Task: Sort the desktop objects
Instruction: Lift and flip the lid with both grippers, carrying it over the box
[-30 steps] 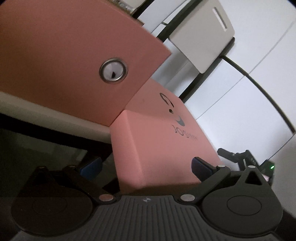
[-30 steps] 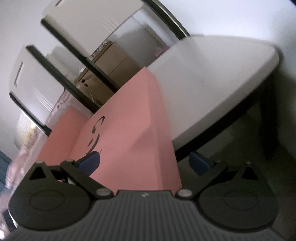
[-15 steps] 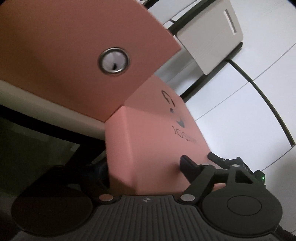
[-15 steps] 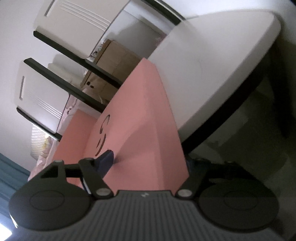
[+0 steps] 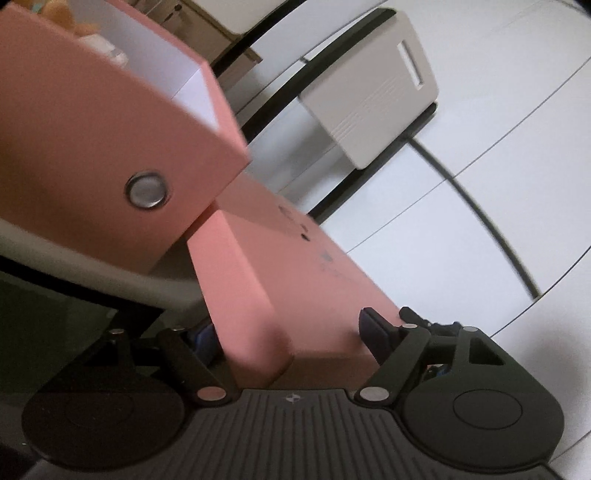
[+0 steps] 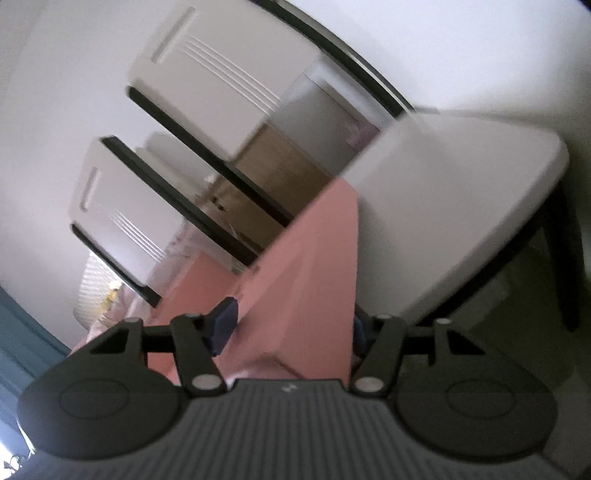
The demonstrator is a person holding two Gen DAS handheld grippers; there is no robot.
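Note:
A pink lid (image 5: 295, 266) with dark print on top is held off the table at both ends. My left gripper (image 5: 286, 332) has its blue pads pressed on one end of the lid, and its jaws are opening slightly. My right gripper (image 6: 291, 328) grips the other end of the lid (image 6: 317, 258), its jaws still closing on it. To the left stands the open pink box (image 5: 92, 147) with a metal eyelet (image 5: 146, 190) in its side and soft toys (image 5: 79, 18) inside.
The box rests on a white table (image 5: 74, 254) whose rounded corner (image 6: 443, 192) lies right of the lid. White panels in black frames (image 5: 376, 99) and a brown cardboard box (image 6: 280, 166) stand behind. Dark space lies under the table.
Both grippers went from wide open around the lid's ends to clamped on them. Both rose with the lid, and the open box's inside has come into view.

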